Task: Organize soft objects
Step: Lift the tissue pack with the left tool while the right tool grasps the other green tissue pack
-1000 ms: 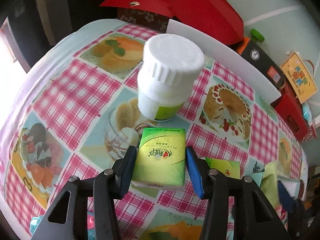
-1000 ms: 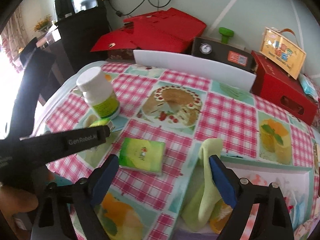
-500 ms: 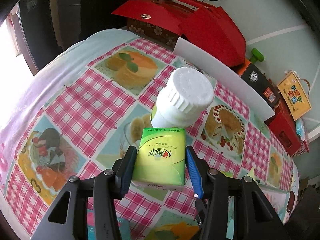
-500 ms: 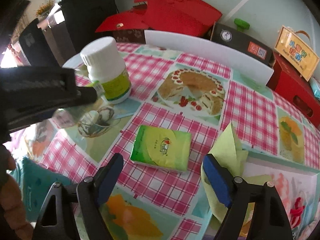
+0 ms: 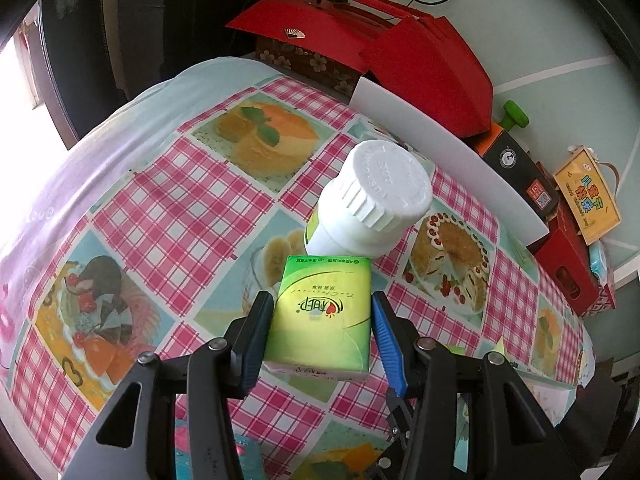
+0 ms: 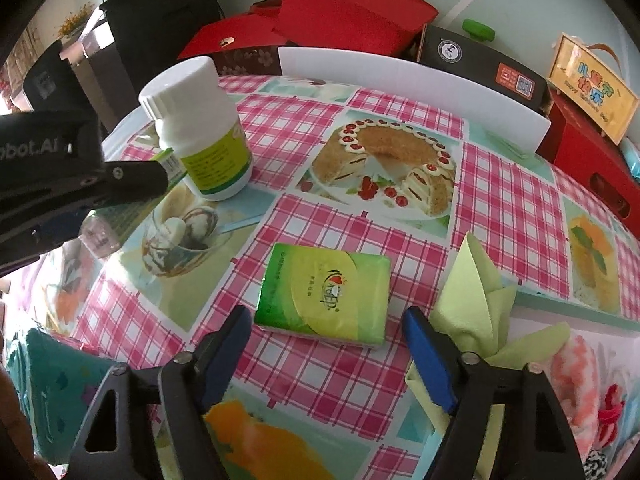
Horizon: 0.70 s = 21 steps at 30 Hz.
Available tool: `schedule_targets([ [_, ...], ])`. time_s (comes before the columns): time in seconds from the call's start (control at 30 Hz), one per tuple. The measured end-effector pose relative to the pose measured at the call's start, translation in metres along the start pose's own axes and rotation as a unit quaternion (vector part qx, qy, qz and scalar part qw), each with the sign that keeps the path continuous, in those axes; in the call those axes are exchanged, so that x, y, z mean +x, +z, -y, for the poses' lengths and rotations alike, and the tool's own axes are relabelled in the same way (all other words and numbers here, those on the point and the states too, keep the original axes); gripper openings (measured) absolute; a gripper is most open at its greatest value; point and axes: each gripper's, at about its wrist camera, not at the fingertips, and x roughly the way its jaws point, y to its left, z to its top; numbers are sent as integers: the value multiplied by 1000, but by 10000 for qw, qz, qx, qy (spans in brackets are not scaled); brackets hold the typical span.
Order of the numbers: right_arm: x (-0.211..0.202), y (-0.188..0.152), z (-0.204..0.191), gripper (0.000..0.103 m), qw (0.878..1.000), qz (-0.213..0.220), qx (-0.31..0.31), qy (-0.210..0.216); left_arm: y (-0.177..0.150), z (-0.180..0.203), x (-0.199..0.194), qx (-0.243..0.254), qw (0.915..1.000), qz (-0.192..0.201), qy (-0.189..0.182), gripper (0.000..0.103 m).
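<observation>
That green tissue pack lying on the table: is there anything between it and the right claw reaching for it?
No. In the right wrist view only bare checked tablecloth separates the right claw from the tissue pack; its closing jaws straddle the pack without touching it.

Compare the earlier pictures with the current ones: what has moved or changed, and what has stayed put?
The right gripper has come down toward the tissue pack on the table, jaws closing but not touching it. The left gripper still grips its own pack. The bottle stayed put.
</observation>
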Motion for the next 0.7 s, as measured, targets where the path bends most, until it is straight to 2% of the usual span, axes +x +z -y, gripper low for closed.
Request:
schedule_targets([
  [0.07, 1, 0, 0, 68, 10000, -15, 6, 67, 0, 0, 0, 3, 10000, 1, 6, 51],
  [0.4, -4, 1, -1, 68, 9999, 29, 12, 110, 0, 1, -3, 21, 10000, 38, -9, 51],
  [0.7, -27, 2, 3, 67, 9997, 226, 79, 83, 2, 3, -14, 56, 9998, 180, -96, 51],
])
